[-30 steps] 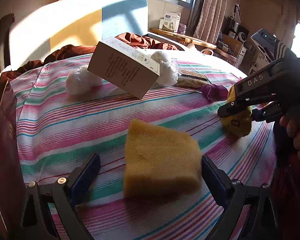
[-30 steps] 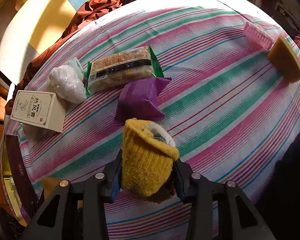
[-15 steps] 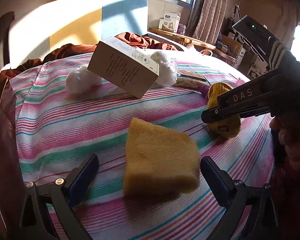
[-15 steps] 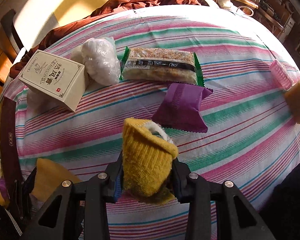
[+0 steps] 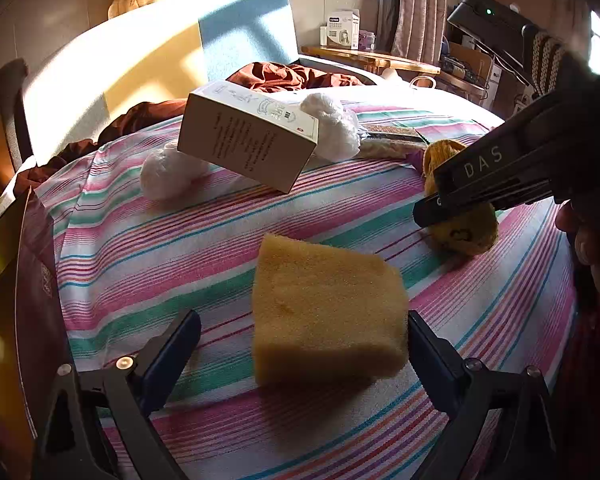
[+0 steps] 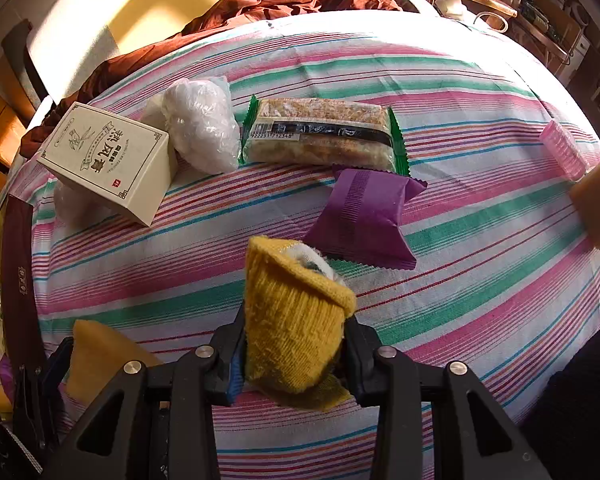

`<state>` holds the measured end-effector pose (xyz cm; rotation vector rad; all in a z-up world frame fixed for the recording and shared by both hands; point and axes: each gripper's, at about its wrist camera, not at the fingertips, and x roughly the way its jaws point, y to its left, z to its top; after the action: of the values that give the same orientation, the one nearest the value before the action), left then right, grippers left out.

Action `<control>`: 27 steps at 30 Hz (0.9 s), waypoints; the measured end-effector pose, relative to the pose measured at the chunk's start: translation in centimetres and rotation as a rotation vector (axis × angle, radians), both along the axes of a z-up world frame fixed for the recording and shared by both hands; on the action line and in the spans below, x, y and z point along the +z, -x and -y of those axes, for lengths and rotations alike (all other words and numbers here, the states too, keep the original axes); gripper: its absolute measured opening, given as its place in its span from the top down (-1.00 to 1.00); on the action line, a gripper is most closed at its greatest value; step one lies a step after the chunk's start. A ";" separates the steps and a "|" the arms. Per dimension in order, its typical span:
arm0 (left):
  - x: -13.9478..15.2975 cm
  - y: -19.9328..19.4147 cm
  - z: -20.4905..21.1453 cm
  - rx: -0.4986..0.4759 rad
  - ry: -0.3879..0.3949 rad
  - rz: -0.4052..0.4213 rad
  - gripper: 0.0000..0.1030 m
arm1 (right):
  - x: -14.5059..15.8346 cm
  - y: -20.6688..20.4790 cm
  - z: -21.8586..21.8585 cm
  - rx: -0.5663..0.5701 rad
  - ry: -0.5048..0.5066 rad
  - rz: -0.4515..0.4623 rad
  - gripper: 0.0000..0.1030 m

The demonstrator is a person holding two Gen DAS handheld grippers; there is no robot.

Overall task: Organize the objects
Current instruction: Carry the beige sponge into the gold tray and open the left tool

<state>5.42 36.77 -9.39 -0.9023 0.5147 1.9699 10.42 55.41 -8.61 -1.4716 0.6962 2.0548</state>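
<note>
Looking along our left gripper [image 5: 300, 344], we see its jaws wide but closing in around the sponge [image 5: 328, 312]. The right pad is at the sponge's side; the left pad is still apart from it. The sponge sits on the striped cloth [image 5: 180, 248] of the bed.

Our right gripper [image 6: 292, 352] has its jaws narrow, squeezing a yellow sock [image 6: 296, 320] down by the cloth, just right of the sponge.

Behind the sponge a white box [image 5: 248, 144] leans tilted on two white bags [image 5: 172, 172]. A snack bar [image 6: 320, 136] and a purple packet [image 6: 364, 216] lie past the sock. Far right are a pink comb [image 6: 564, 152] and another sponge [image 6: 598, 212].
</note>
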 end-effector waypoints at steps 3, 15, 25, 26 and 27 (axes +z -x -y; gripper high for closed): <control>0.0 -0.2 -0.6 -0.026 -0.004 -0.002 -0.60 | 0.0 0.0 0.1 0.000 0.000 0.000 0.25; 0.2 -0.9 0.5 -0.021 -0.035 -0.019 -0.23 | 0.0 0.3 0.5 0.006 -0.009 0.006 0.25; 0.7 -1.1 2.0 0.033 -0.032 0.004 -0.23 | 0.1 -0.1 0.7 0.016 -0.013 0.008 0.24; 1.0 -1.2 2.4 0.042 -0.038 0.013 -0.23 | 0.1 -0.1 0.7 0.018 -0.012 0.007 0.24; 1.6 -1.2 2.8 0.047 -0.051 0.011 -0.23 | 0.1 -0.2 0.8 0.021 -0.013 0.007 0.24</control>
<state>6.65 33.92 -7.83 -0.9004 0.4388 2.0108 10.59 54.61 -8.52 -1.4842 0.6658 2.0652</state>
